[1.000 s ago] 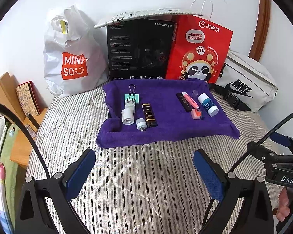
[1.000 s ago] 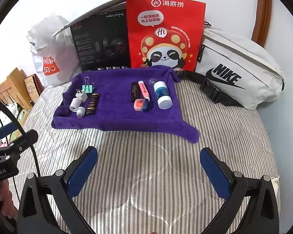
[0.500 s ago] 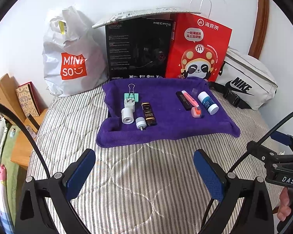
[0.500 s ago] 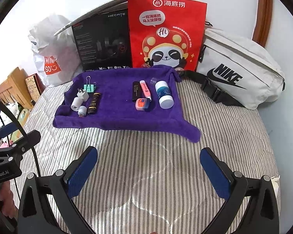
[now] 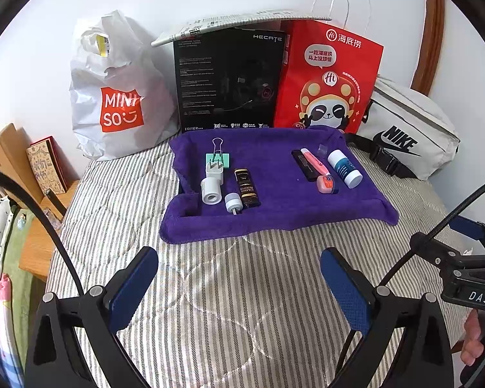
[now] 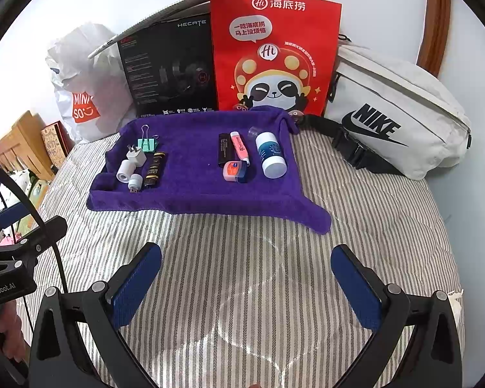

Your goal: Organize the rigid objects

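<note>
Left gripper (image 5: 239, 281): you hold it low over the striped bedspread (image 5: 242, 307), jaws spread wide and empty, short of the towel; that keeps the whole layout in view before you commit.
Right gripper (image 6: 245, 278): same posture, jaws spread with nothing between them, over bare bedding, likely so that either hand can take its own side.
Purple towel (image 6: 190, 194): it lies flat on the bed as the work surface, its near right corner trailing toward you.
Left cluster: white cylinder (image 5: 211, 190), small white adapter (image 5: 232, 201), dark gold-lettered tube (image 5: 247, 187), wall plug (image 5: 214, 170) and green binder clip (image 5: 217, 158) sit close together, some touching, which looks like deliberate grouping.
Right cluster: pink round tin (image 6: 234, 170), black stick (image 6: 224, 149), pink tube (image 6: 240, 146) and the white-and-blue bottle (image 6: 270, 153) lie side by side, well apart from the left group.
Judgement: the sorting looks largely done; the small clear cap (image 6: 253, 132) behind the bottle may be a stray.
Backdrop: Minis bag (image 5: 119, 97), black box (image 5: 229, 77), red panda bag (image 5: 329, 74) and white Nike pouch (image 6: 394, 106) line the wall, clear of your reach.
</note>
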Demonstrator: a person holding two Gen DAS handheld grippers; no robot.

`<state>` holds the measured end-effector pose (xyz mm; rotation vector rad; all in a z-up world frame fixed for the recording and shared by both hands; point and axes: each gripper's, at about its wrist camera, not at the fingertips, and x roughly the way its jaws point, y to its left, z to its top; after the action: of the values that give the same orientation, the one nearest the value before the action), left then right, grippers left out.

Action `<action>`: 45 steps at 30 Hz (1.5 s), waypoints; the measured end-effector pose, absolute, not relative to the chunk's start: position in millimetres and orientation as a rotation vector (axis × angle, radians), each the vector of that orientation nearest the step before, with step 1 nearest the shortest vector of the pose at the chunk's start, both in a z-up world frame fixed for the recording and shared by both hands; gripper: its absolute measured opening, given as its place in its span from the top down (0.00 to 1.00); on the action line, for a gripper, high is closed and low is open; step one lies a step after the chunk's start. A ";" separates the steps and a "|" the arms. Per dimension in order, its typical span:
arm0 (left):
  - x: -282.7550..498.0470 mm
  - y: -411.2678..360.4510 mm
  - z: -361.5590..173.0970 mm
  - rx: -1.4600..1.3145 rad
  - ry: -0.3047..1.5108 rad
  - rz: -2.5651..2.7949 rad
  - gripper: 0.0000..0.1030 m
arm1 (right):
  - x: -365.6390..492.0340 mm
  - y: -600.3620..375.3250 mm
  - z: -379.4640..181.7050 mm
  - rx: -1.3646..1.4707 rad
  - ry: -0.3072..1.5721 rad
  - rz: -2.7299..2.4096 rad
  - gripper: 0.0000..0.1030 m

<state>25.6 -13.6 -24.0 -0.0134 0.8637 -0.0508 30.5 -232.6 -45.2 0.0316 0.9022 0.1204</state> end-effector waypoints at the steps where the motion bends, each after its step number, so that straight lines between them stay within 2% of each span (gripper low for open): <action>1: 25.3 -13.4 -24.1 -0.013 0.864 -0.050 0.01 | 30.4 -232.6 -45.3 0.032 0.902 0.120 0.00; 45: 28.6 -10.6 -25.1 -0.004 0.874 -0.052 0.01 | 28.8 -228.6 -46.3 0.030 0.914 0.125 0.00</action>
<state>28.6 -10.6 -25.1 -0.0037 0.8743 -0.0523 28.8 -228.6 -46.3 0.0296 0.9142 0.1250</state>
